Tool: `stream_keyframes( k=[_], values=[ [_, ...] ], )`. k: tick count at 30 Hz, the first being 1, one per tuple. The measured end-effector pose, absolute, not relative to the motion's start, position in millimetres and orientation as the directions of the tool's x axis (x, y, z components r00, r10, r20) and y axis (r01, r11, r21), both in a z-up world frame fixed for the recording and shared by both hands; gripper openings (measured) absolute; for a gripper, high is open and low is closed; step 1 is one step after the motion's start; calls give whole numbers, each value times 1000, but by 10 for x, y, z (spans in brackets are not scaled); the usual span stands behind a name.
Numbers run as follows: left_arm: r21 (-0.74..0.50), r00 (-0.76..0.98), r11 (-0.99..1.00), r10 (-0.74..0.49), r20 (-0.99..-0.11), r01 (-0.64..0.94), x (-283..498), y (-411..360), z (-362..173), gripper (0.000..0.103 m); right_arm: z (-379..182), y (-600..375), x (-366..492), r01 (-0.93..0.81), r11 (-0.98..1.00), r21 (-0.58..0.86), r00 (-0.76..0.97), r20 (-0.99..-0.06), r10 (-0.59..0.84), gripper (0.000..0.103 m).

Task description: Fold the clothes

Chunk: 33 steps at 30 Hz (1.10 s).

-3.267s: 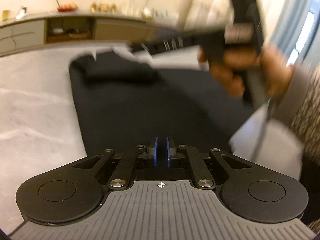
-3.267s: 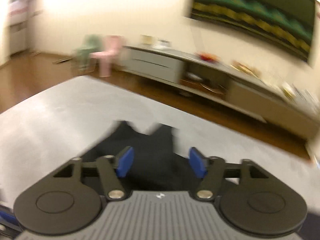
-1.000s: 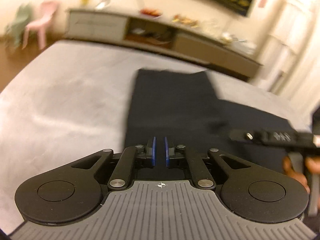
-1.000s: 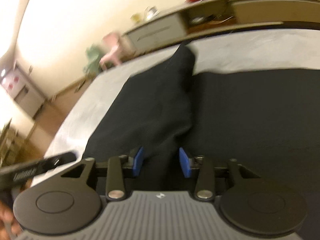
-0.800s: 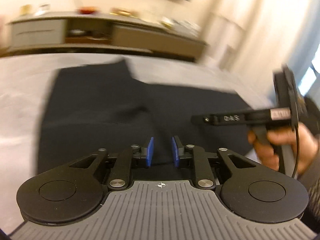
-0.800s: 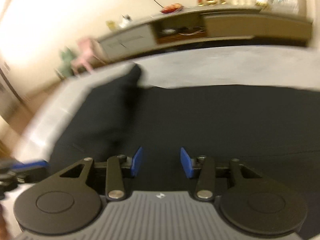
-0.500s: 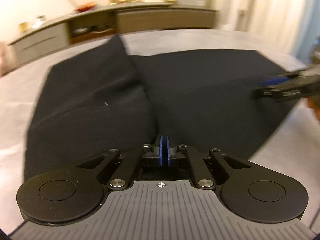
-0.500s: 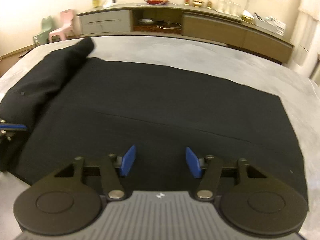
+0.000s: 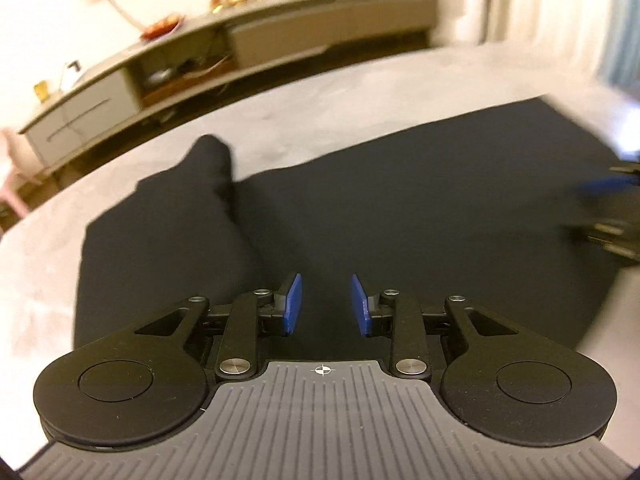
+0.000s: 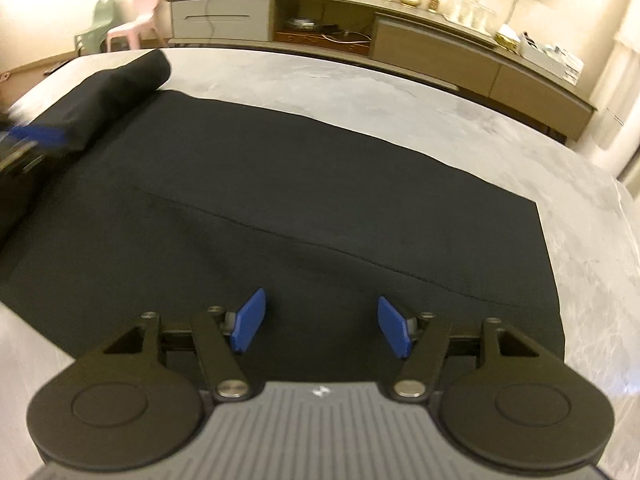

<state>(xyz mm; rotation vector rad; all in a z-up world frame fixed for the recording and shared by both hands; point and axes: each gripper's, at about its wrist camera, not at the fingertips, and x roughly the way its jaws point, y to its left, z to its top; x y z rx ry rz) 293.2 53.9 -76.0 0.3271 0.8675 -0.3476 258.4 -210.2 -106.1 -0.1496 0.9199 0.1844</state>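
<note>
Black garment (image 10: 320, 184) spread across centre frame, long axis left to right, directly ahead of both empty, spread claws: left gripper (image 9: 325, 305), right gripper (image 10: 320, 326).

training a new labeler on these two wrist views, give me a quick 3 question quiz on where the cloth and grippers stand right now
1. True or false: the left gripper is clamped on the black garment.
2. Which part of the garment is bunched up instead of lying flat? A) the end towards the pink chair B) the end towards the right gripper C) no part
3. Fill in: the garment lies on a ____ coloured surface.

Key
1. False: its jaws stand apart with nothing between them.
2. A: that end forms a thick fold; the rest is spread flat.
3. Grey.
</note>
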Motion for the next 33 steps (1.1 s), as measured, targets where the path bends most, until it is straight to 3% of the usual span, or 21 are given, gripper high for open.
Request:
stream_keyframes(
  k=[3,5,6,7,11,14,15,16,18,20,23,28,31,33],
  values=[
    [190,597,907,-80,-799,375,3286,536,-924,25,-1048,-2141,2561,-251,967,-42,584,-803,116,63],
    [231,619,933,12,-785,275,3449,651,-932,18,-1048,-2185,2576,-263,965,-20,573,-807,140,63],
    [237,625,948,55,-778,211,3529,720,-941,8,-1051,-2196,2592,-267,964,-16,571,-808,144,67],
    [211,625,962,57,-779,176,3548,795,-942,9,-1055,-2207,2607,-270,963,-13,568,-809,149,71],
    [-72,582,978,-175,-794,196,3331,990,-811,18,-1070,-2258,2650,-281,960,4,560,-812,167,75],
    [-233,566,925,-369,-737,300,2772,1167,-594,22,-1063,-2265,2627,-282,959,4,557,-814,167,75],
    [-235,580,919,-384,-718,317,2592,1240,-539,25,-1047,-2257,2617,-279,960,4,558,-813,166,72],
    [-237,591,918,-387,-708,317,2388,1339,-528,25,-976,-2201,2581,-270,963,7,586,-792,170,57],
    [-250,605,919,-389,-695,304,2051,1544,-561,25,-834,-2089,2510,-253,967,14,640,-748,178,42],
    [-268,606,922,-386,-695,280,1855,1740,-678,25,-687,-1964,2442,-241,970,28,688,-700,192,40],
    [-315,591,906,-424,-686,284,1781,1877,-934,24,-410,-1303,2478,-371,921,115,690,-630,357,40],
    [-326,577,893,-449,-682,310,1807,1872,-1016,24,-276,42,2930,-542,839,42,669,-583,461,38],
    [-349,565,889,-458,-686,297,1822,1915,-1019,19,-508,501,3431,-566,824,-33,642,-644,416,36],
    [-373,555,884,-467,-688,282,1852,1944,-1015,17,-742,689,3810,-550,828,-104,622,-713,324,26]
  ],
)
